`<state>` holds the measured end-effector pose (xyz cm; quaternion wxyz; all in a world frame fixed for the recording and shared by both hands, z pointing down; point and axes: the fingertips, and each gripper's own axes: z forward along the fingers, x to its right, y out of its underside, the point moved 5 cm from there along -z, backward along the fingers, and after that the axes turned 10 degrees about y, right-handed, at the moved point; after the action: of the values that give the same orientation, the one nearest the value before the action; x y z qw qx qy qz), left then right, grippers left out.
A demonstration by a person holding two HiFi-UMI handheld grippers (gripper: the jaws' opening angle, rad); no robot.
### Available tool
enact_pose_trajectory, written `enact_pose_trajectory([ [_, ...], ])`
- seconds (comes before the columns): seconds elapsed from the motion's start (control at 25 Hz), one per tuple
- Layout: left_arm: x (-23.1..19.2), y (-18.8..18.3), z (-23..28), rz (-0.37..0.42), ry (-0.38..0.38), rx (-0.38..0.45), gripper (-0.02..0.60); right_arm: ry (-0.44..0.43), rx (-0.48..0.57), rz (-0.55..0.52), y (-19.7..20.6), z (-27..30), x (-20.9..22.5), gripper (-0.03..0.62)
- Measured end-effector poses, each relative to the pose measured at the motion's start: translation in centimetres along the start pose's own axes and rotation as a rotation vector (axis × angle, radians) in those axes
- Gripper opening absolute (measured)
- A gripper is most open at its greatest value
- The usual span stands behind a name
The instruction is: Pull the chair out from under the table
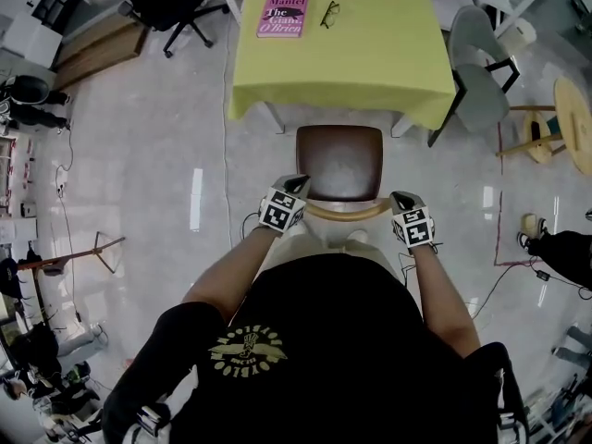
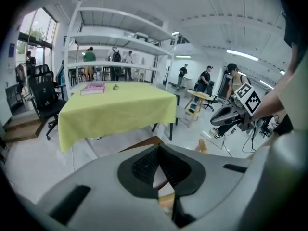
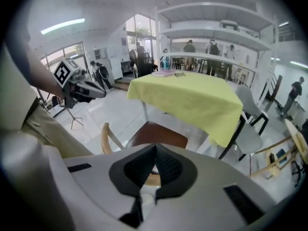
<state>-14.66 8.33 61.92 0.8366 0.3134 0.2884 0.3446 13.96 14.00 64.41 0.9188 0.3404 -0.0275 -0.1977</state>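
1. Standing just in front of the yellow-clothed bench, the brown-seated chair turns its curved wooden backrest toward the person.
2. Left tongs — clenched, empty — hover over the backrest's left end.
3. Right tongs — likewise clenched on nothing — hover over its right end.

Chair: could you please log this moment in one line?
chair: out from under table | left gripper: shut, empty | right gripper: shut, empty
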Motion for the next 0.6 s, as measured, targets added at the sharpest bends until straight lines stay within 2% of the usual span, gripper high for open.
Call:
enact_pose_trajectory([
  [0.16, 0.9, -2.4, -1.5, 0.014, -0.021, 0.069, 0.009, -0.009, 0.126, 0.040, -3.4, -2.0, -0.7, 0.011],
  [0.36, 1.4, -7.2, -3.8, 0.037, -0.034, 0.188, 0.009, -0.043, 0.247, 0.106, -7.2, -4.3, -0.8, 0.011],
  [0.6, 1.4, -12.8, -7.4, 0.038, -0.082, 0.337, 0.009, -0.057, 0.377, 0.107, -12.3, -6.7, -0.4, 0.011],
])
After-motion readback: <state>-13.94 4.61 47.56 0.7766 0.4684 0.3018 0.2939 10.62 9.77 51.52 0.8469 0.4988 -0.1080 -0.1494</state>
